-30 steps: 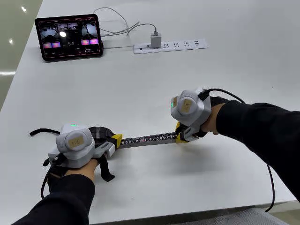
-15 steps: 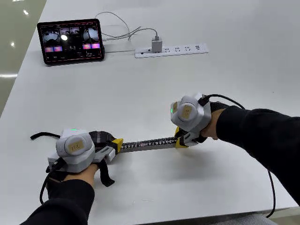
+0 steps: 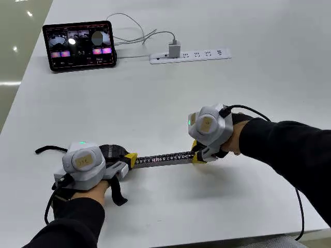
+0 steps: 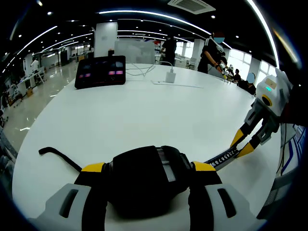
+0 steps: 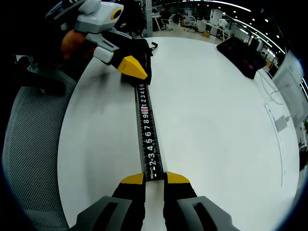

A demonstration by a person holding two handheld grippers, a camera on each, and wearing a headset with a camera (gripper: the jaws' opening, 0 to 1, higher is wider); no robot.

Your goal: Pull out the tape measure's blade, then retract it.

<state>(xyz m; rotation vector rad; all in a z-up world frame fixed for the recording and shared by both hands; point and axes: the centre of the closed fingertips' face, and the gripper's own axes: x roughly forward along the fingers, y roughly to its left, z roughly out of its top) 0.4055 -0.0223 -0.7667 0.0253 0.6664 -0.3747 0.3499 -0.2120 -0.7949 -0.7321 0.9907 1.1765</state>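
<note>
Left gripper (image 4: 149, 168), grey-bodied with yellow-tipped jaws, was clamped on either side of the black, rounded plastic tape measure case (image 4: 144, 190), which rested on the white table (image 3: 155, 98) near the person's edge. The right gripper (image 5: 155, 179) had its jaws pressed together on the free end of the dark blade with white numerals (image 5: 147, 134), right at its tip. That blade lay flat along the tabletop between the two grippers, partly drawn out, running from the case's mouth to the right jaws. The case looked rigid and compact, likely heavy enough to sit steady, and its broad sides seemed the sound place to hold it. The blade was probably thin, springy steel, smooth enough to slip from a light pinch and under spring pull toward the case, so the tip was the sensible hold, and letting go suddenly could make it whip back. A thin black wrist strap (image 4: 57, 155) trailed from the case on the side away from the blade. Far across the table sat a black tablet with a lit screen (image 3: 80, 45), a white power strip (image 3: 191, 54) with a white charger (image 3: 175, 50) plugged in, and pale cables (image 3: 134, 31), all well apart from the blade's line. Nothing on the table appeared to stand in the way of a longer pull or of the retraction.
</note>
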